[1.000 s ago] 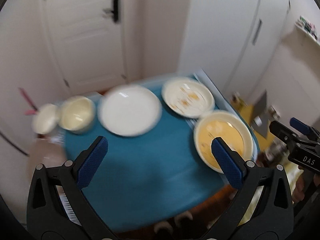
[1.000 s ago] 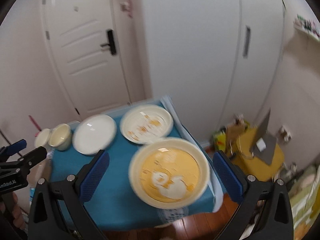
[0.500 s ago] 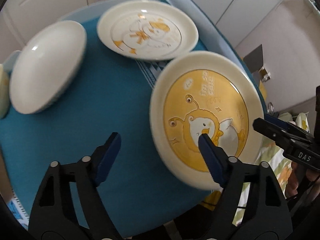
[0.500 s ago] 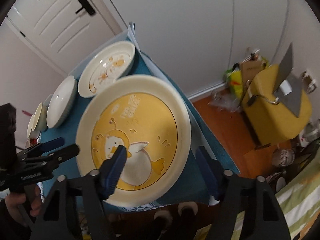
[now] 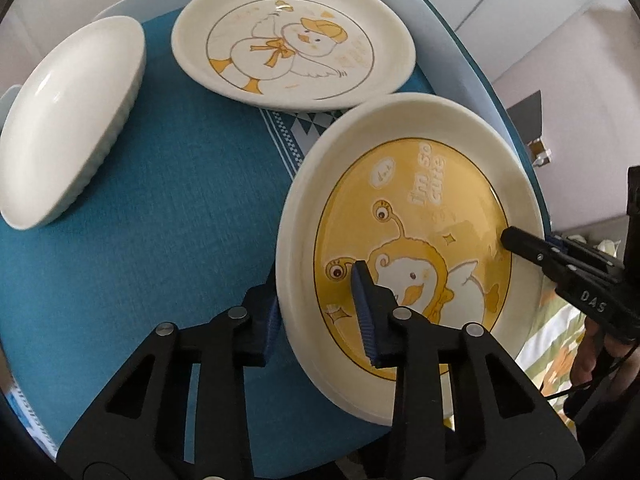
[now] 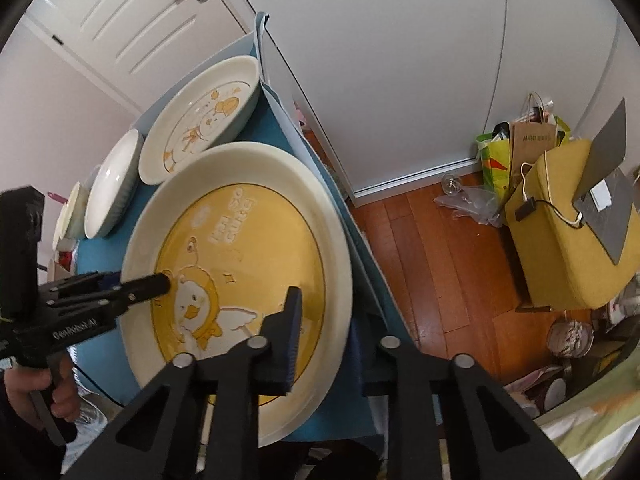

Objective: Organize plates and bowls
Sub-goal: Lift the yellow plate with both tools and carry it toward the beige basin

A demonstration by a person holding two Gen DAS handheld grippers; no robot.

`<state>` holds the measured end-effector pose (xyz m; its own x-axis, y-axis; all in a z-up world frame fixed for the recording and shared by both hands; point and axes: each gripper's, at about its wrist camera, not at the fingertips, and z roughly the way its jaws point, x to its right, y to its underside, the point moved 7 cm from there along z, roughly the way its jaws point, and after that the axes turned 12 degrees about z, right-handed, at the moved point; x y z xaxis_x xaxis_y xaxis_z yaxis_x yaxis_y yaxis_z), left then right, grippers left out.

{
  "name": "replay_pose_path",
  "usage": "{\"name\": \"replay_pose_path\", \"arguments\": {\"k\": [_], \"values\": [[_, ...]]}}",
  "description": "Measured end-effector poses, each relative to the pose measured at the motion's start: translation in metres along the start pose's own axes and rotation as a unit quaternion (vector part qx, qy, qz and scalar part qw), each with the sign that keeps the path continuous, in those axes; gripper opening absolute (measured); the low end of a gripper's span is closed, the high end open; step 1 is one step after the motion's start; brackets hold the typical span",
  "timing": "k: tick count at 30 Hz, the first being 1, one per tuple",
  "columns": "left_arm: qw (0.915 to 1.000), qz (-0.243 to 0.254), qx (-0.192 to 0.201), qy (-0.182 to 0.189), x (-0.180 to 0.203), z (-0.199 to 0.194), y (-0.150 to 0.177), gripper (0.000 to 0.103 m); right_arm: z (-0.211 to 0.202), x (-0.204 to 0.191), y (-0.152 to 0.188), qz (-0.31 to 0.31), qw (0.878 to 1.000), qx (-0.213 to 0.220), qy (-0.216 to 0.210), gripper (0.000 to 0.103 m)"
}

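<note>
A big cream plate with a yellow cartoon centre (image 5: 420, 216) (image 6: 240, 248) lies at the near right corner of the blue-clothed table (image 5: 160, 220). My left gripper (image 5: 316, 316) straddles its left rim, one pad outside and one on the inner face, the jaws closing onto it. My right gripper (image 6: 324, 336) is closing on the opposite rim the same way, its outer finger partly hidden behind the rim. Each gripper shows in the other's view: the right gripper (image 5: 520, 240) and the left gripper (image 6: 156, 280). I cannot tell whether the plate is off the cloth.
Behind it sit a cream plate with a duck drawing (image 5: 292, 36) (image 6: 200, 120), a white ribbed bowl (image 5: 68, 120) (image 6: 112, 184) and small bowls (image 6: 70, 212) further left. To the right on the wooden floor stand a yellow stool (image 6: 568, 232) and bags (image 6: 520, 140).
Both grippers came down from high above the table to the yellow plate. Their jaws went from wide open to closed around its opposite rims.
</note>
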<state>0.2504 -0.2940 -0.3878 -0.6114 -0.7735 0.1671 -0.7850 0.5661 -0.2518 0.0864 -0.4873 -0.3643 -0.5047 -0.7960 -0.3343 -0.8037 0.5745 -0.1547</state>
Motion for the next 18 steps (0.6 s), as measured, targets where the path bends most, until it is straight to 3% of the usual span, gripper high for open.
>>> {"name": "replay_pose_path", "arguments": {"k": [18], "values": [[0.9995, 0.01, 0.005, -0.031, 0.011, -0.005, 0.005, 0.025, -0.001, 0.0, -0.004, -0.033, 0.999, -0.005, 0.008, 0.015]]}}
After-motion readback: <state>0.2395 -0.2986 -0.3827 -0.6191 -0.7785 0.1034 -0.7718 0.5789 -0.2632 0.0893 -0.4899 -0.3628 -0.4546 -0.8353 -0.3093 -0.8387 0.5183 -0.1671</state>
